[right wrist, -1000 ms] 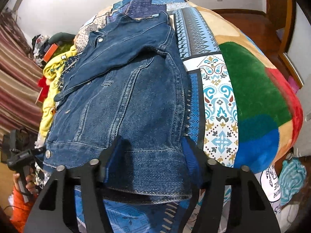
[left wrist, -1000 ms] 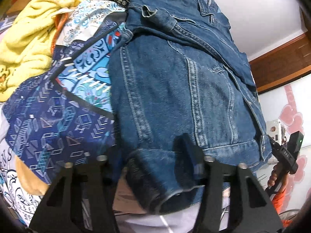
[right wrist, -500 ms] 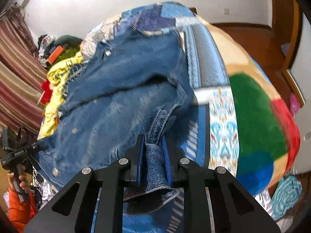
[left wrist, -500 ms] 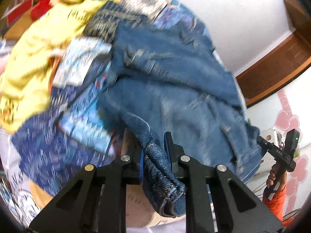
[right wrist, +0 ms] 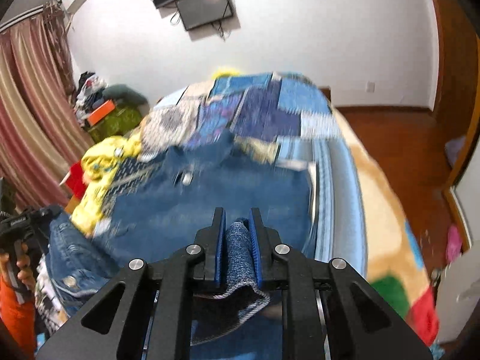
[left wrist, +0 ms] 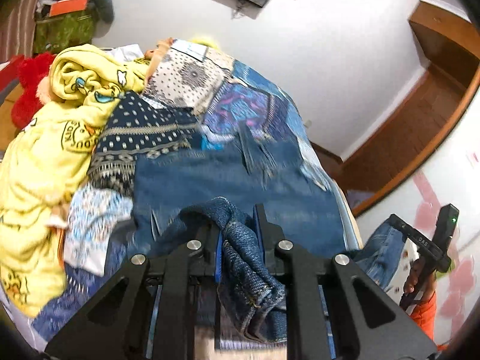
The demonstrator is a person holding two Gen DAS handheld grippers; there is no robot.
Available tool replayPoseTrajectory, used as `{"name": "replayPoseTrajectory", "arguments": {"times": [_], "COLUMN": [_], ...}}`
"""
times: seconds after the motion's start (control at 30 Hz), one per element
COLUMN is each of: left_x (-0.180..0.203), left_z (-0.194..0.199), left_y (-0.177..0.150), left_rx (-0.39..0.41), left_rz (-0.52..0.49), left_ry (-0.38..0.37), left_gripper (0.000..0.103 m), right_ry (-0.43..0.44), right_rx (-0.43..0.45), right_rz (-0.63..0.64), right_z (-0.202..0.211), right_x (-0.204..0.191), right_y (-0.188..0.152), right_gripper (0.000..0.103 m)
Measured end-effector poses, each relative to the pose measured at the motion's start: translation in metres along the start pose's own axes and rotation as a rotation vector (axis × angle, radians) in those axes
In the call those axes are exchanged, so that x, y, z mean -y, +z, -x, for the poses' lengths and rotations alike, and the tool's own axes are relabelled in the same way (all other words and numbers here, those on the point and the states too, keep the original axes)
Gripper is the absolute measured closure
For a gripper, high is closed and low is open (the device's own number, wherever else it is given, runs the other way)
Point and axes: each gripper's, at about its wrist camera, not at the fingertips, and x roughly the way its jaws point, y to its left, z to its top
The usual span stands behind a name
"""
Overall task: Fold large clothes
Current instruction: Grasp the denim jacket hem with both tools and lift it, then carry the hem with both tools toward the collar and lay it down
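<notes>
A blue denim jacket (left wrist: 210, 180) lies on the patterned bed cover (left wrist: 186, 81); it also shows in the right wrist view (right wrist: 210, 198), blurred by motion. My left gripper (left wrist: 237, 225) is shut on a bunched fold of the jacket's hem, which hangs between the fingers. My right gripper (right wrist: 237, 225) is shut on another part of the hem. Both hold the hem lifted above the jacket's body. The other gripper shows at the edge of each view, right (left wrist: 432, 240) and left (right wrist: 21, 225).
A yellow printed blanket (left wrist: 45, 156) is heaped at the bed's left. A red plush item (left wrist: 30, 90) lies beyond it. A screen (right wrist: 204, 3) hangs on the white wall. Wooden floor (right wrist: 399, 150) runs along the bed's right. Curtains (right wrist: 27, 105) hang at the left.
Both grippers closed on the jacket's hem and have since lifted it and carried it up toward the jacket's collar end. The views now tilt up toward the wall.
</notes>
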Motion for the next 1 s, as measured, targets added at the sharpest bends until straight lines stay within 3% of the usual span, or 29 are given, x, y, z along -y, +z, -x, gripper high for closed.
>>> {"name": "replayPoseTrajectory", "arguments": {"times": [0.17,0.33,0.43,0.57,0.67,0.73,0.8,1.0], "left_x": [-0.036,-0.064,-0.074,-0.095,-0.105,-0.104,-0.100,-0.054], "left_z": [-0.047,-0.120,-0.163,-0.198,-0.209,-0.207,-0.203,-0.168], "left_y": [0.039,0.065,0.062,0.048,0.037,0.036,0.039,0.051], "left_rx": [0.002,-0.071,-0.143,-0.225,-0.251,-0.256,-0.269,-0.227], "left_rz": [0.113,0.169,0.136,0.168,0.177,0.160,0.141,-0.050], "left_ry": [0.015,0.078,0.157,0.177,0.169,0.170,0.184,0.270], "left_gripper": [0.086,0.086,0.086,0.086,0.083,0.082,0.082,0.075], "right_ry": [-0.048,-0.106,-0.144,-0.170,-0.251,-0.272,-0.256,-0.218], "right_rx": [0.015,-0.070,-0.137,-0.203,-0.223,-0.241,-0.230,-0.162], "right_rz": [0.017,0.034,0.034,-0.027,-0.068,-0.106,-0.125,-0.024], "right_z": [-0.044,-0.117,-0.157,-0.188,-0.191,-0.183,-0.168,-0.110], "right_x": [0.006,0.018,0.027,0.049,0.068,0.080,0.087,0.068], "right_y": [0.044,0.062,0.055,0.046,0.043,0.043,0.044,0.046], "right_gripper": [0.089,0.089,0.089,0.088,0.087,0.069,0.061,0.056]}}
